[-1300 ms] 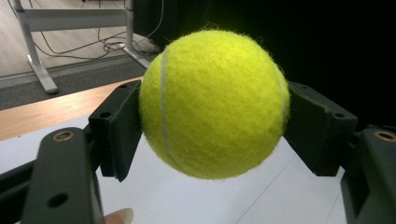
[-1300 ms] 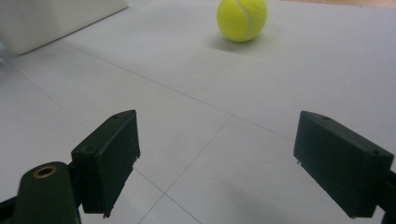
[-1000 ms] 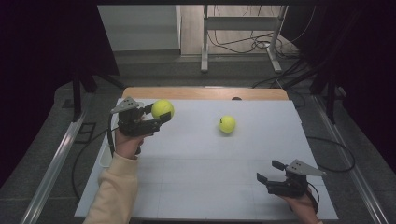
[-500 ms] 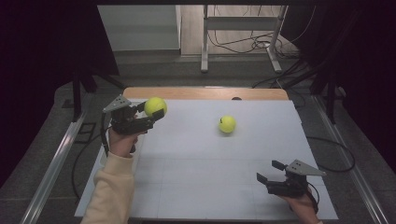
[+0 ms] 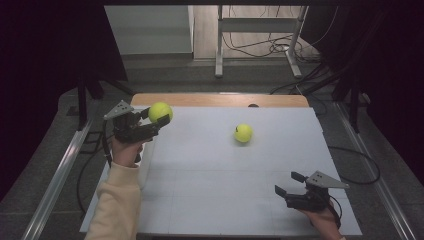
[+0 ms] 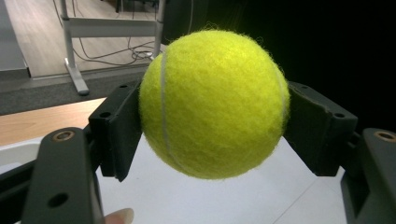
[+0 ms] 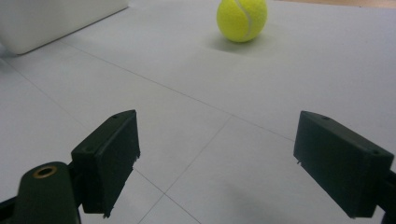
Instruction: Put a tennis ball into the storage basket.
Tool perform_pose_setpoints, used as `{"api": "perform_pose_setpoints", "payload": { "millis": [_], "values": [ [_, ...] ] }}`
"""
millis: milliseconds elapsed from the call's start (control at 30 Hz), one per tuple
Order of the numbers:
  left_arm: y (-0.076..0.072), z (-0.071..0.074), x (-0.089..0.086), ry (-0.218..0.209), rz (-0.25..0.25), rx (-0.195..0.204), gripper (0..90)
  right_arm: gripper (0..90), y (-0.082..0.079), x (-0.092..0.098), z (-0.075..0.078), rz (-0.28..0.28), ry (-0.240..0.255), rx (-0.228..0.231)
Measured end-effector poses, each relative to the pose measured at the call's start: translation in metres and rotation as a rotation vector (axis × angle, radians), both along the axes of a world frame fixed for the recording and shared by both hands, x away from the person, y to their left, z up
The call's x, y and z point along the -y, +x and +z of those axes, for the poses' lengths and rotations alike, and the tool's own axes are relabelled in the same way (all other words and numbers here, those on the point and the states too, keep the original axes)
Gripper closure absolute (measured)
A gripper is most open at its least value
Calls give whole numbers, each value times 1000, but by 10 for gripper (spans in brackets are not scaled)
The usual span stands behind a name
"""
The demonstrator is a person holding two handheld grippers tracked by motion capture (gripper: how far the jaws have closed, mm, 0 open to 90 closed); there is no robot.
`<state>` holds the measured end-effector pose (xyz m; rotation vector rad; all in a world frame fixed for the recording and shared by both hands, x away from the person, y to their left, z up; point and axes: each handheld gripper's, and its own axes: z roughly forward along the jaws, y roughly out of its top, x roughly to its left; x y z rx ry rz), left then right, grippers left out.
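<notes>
A yellow tennis ball is held in the air over the table's far left corner, my left gripper shut on it. In the left gripper view the held ball is pressed between both black pads. A second tennis ball rests on the white table, right of centre toward the back. Near the front right edge my right gripper stays low over the table, open, nothing between its jaws. From the right gripper view, the resting ball lies well ahead of that gripper.
A white box sits at the far left in the right gripper view. A wooden strip runs along the table's far edge. Metal rails flank both sides, and cables and a stand's legs lie on the floor beyond.
My left gripper has carried the held ball a little leftward and away, toward the table's far left corner. The right gripper and the resting ball have stayed put.
</notes>
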<state>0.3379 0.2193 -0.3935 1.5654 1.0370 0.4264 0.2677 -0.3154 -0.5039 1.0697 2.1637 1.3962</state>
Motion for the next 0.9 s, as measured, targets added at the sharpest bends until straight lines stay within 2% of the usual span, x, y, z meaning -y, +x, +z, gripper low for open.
{"api": "perform_pose_setpoints", "payload": {
  "millis": [567, 733, 900],
  "values": [
    [1, -1, -15, -16, 44, 2, 262, 149, 0, 0, 0, 0, 0, -2],
    [1, -2, -23, -22, 69, 1, 262, 149, 0, 0, 0, -3, -1, -3],
    [2, -1, -30, -10, 106, 0, 262, 148, 0, -1, 1, 2, 4, -1]
  ]
}}
